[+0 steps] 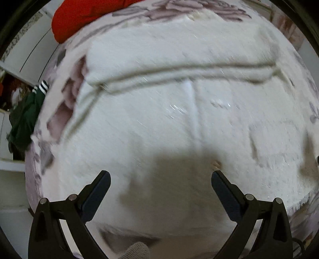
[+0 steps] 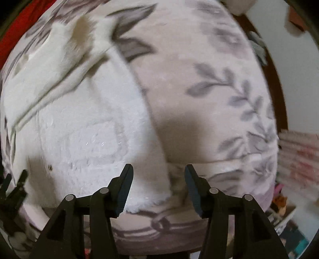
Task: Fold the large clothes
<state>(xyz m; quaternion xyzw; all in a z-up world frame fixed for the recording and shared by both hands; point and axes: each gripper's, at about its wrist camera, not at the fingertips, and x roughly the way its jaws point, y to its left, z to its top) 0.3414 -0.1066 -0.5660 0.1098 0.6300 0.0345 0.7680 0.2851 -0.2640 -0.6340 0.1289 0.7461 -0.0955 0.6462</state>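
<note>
The fleece (image 1: 179, 123), a large white pile garment, lay spread on the bed (image 2: 209, 69), covering most of the floral sheet in the left wrist view and reaching the bed's near edge in the right wrist view. It would likely handle as soft and limp, bulky but not heavy, with no stiffness to hold a crease by itself; the deep pile should give the pads good bite, so slipping seemed a small risk, and nothing about it looked fragile. The best holds were judged to be its edges and corners: the near hem (image 2: 147, 199), lying between the fingers of the right hand-held gripper (image 2: 158, 175), and the thick folded ridge (image 1: 179, 71) that ran across its far half. A pinch in the middle of a panel would only gather a bunch of pile.

Its surface was shaggy, off-white, with faint glints, a pale seam down the centre and a square stitched patch, perhaps a pocket. A sleeve (image 2: 65, 51) lay folded across its upper part.

The left hand-held gripper (image 1: 160, 175) hung above the garment, jaws wide apart and empty. The right one stood half parted over the hem, its pads gripping nothing.

A red item (image 1: 83, 16) and a dark green one (image 1: 24, 119) lay beyond the bed's edge.
</note>
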